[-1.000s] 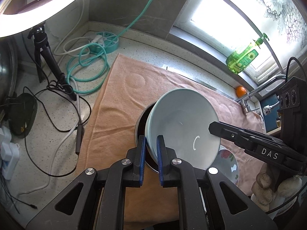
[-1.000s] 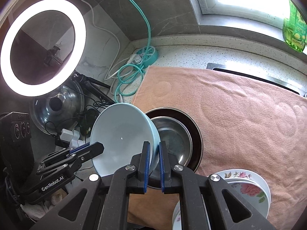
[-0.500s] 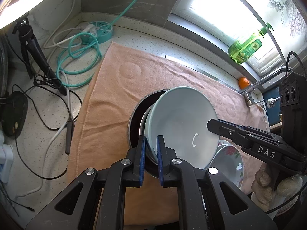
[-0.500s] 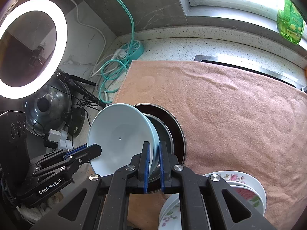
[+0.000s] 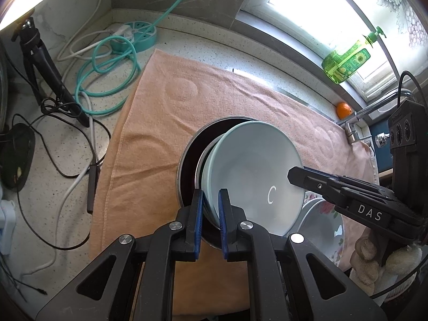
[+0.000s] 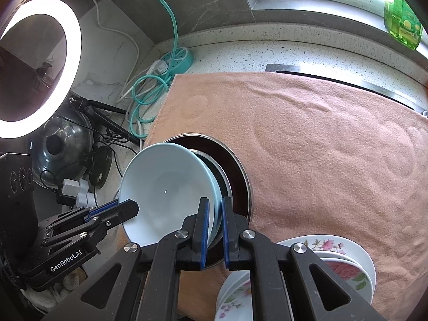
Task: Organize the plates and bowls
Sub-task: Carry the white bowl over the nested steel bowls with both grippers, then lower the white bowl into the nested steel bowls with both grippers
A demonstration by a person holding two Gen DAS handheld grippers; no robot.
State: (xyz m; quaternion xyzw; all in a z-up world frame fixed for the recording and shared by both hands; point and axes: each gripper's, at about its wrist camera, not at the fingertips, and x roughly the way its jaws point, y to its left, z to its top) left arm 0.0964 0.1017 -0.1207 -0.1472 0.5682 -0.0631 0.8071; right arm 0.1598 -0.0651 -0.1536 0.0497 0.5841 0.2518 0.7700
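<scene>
Both tools [image 5: 211, 208] [image 6: 214, 219] clamped on pale blue bowl's [image 5: 254, 171] opposite rims.

Three bowls [image 5: 256, 165], two floral plates [image 6: 345, 264]

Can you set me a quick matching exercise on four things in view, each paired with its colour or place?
Things:
1. bowl
2. towel
3. soap bottle
4. flowered plates

Descriptions:
A. green, on the window sill
B. pale blue, gripped at the rim by both hand-held grippers
C. stacked on the near edge of the towel
D. peach, spread over the counter

Pairs: 1-B, 2-D, 3-A, 4-C
</scene>
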